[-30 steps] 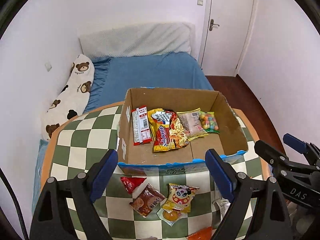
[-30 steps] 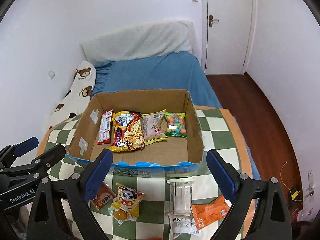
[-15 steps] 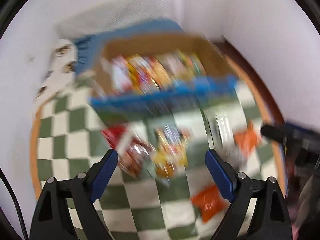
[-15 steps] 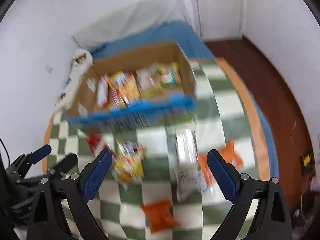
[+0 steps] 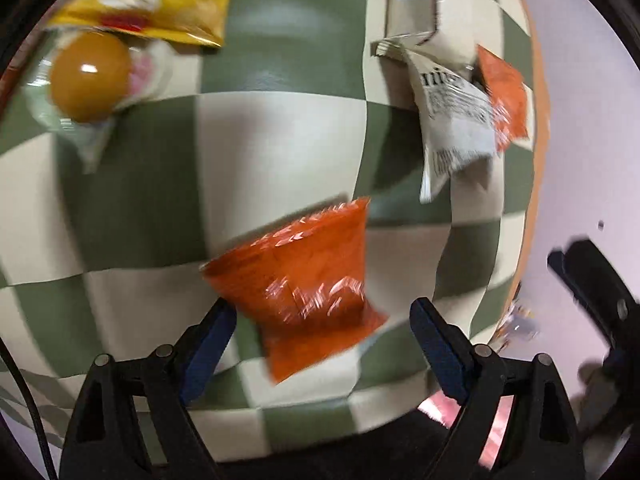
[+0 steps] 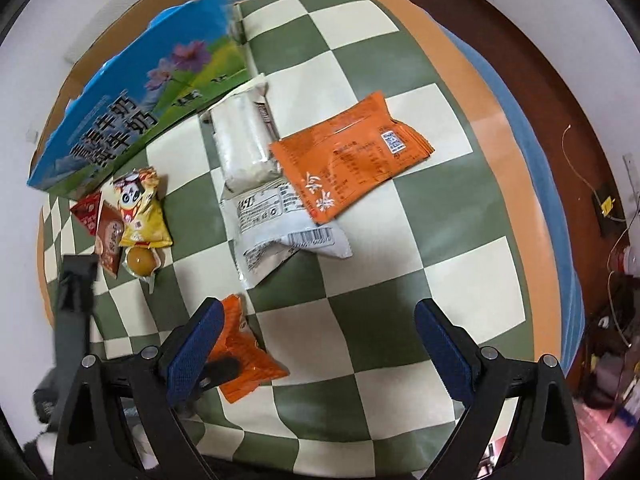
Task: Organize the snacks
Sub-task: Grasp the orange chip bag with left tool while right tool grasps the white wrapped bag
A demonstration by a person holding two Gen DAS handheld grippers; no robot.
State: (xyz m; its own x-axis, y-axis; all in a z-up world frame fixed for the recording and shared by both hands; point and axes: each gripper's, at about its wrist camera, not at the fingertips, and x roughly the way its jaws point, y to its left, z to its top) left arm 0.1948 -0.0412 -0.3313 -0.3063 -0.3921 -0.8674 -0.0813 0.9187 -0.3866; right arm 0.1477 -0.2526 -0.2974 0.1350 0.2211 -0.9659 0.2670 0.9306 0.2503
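Dropped from above the box toward the table, left gripper just narrowing, unclamped, around the small orange packet near the front edge, ready for boxing; right gripper wide, empty.

Soft, even room light is falling from above, leaving only faint shadows under the packets. The left wrist view is smearing with motion blur, glare streaking the small orange packet. Fisheye bending is curving the checked tablecloth towards dark corners.
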